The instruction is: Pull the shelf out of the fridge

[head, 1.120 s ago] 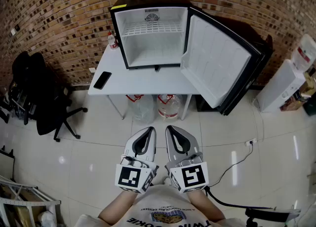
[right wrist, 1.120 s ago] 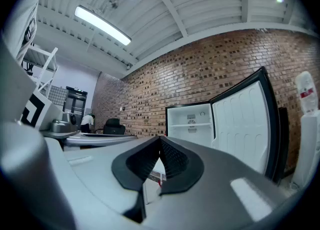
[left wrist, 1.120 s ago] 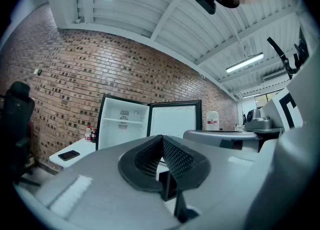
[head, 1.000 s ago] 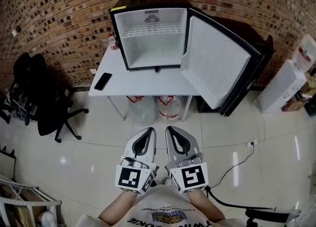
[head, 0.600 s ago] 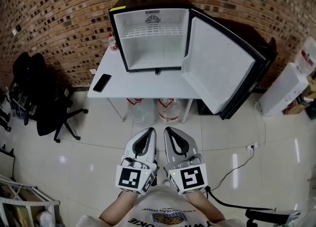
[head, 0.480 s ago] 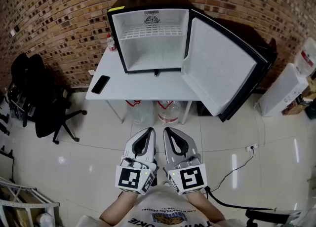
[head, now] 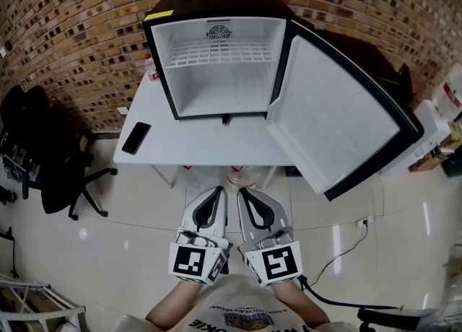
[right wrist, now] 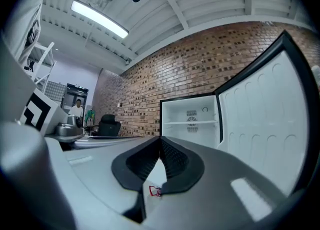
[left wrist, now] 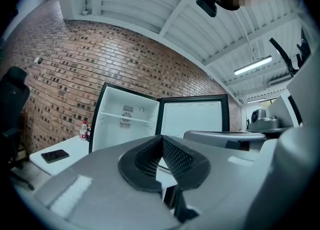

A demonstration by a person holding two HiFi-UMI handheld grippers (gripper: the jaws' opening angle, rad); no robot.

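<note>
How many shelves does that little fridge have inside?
1. A wire shelf spans the upper part of the fridge, just below the round fan grille. The door stands wide open, so the whole inside shows, and no other shelf seems hidden.

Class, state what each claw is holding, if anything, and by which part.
Nothing is held: the left claw and right claw are both shut and empty, short of the fridge.

Surfaces of an open fridge (head: 216, 92) and its room
The fridge lining is smooth white plastic; its shelf (head: 220, 53) is white-coated wire. The wall (head: 72, 27) is rough brick, the floor (head: 130, 229) glossy tile, the table (head: 209, 146) smooth matt white. The left gripper (head: 219, 191) and right gripper (head: 242, 192) are matt grey plastic with black dimpled pads (left wrist: 175, 156).
</note>
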